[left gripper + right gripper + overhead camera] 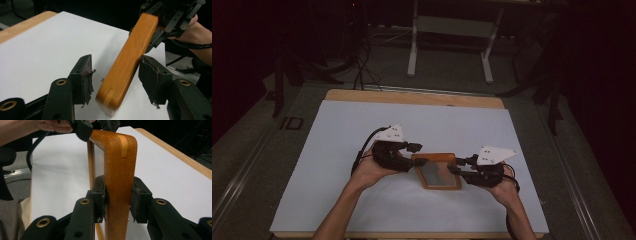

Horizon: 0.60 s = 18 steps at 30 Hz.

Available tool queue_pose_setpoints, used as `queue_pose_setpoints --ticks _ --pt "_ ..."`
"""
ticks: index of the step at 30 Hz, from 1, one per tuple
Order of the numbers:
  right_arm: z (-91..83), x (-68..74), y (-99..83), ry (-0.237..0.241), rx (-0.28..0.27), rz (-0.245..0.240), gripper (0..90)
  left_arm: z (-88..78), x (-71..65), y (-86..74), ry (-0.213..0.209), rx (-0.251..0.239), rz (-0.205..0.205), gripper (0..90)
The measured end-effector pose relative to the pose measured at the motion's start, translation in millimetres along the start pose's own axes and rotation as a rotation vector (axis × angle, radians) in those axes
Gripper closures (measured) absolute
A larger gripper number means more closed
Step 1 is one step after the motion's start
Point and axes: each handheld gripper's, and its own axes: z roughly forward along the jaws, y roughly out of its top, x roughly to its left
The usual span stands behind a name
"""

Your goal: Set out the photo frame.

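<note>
A wooden picture frame (437,159) with a grey pane sits in the middle of the white mat (362,130), between my two grippers. My right gripper (455,166) is shut on the frame's right side. In the right gripper view both pads of that gripper (118,195) press the orange wood (120,165). My left gripper (418,155) is at the frame's left side. Its jaws (115,70) stand open around the wooden bar (130,57), with a gap at the left pad (83,75). The right gripper (170,22) grips the bar's far end.
The white mat covers a wooden table whose far edge (412,97) shows bare. Beyond it, a white metal stand (449,30) and cables (362,65) rest on a dark floor. The person's forearms (347,200) come in over the mat's near edge.
</note>
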Motion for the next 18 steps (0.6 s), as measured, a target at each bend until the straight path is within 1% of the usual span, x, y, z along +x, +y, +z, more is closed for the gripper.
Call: queue_pose_setpoints --ticks 2,4,7,9,11,13,15,16,17,18 --pt "-0.2 -0.3 -0.4 -0.002 0.000 0.001 68.0 1.0 0.8 -6.2 -0.002 -0.002 -0.014 44.5" --pt "-0.4 -0.7 -1.2 -0.002 -0.003 0.003 68.0 1.8 0.3 -12.4 0.006 -0.016 -0.026 44.5" --pt "-1.8 -0.6 -3.1 -0.007 -0.003 0.009 68.0 1.7 -4.3 -22.7 0.031 -0.063 -0.038 45.3" --pt "-2.6 -0.5 -4.4 -0.011 -0.006 0.011 68.0 3.9 -8.6 -28.9 0.052 -0.074 -0.032 45.2" --pt "-3.0 -0.6 -5.3 -0.013 -0.009 0.013 68.0 7.8 -10.0 -33.1 0.058 -0.070 -0.034 45.1" --pt "-3.0 -0.5 -5.6 -0.014 -0.010 0.016 68.0 11.1 -10.9 -33.6 0.076 -0.049 -0.034 44.7" --pt "-3.2 -0.1 -6.0 -0.014 -0.012 0.016 68.0 12.0 -13.0 -35.3 0.077 -0.069 -0.034 43.8" --pt "-3.5 -0.1 -6.5 -0.014 -0.013 0.016 68.0 12.7 -14.1 -36.3 0.086 -0.074 -0.034 40.8" --pt "-3.5 -0.2 -7.0 -0.016 -0.017 0.020 68.0 13.8 -14.1 -37.2 0.097 -0.070 -0.033 39.4" --pt "-3.7 -0.4 -7.6 -0.016 -0.019 0.022 68.0 15.2 -13.7 -38.3 0.097 -0.066 -0.040 38.7"
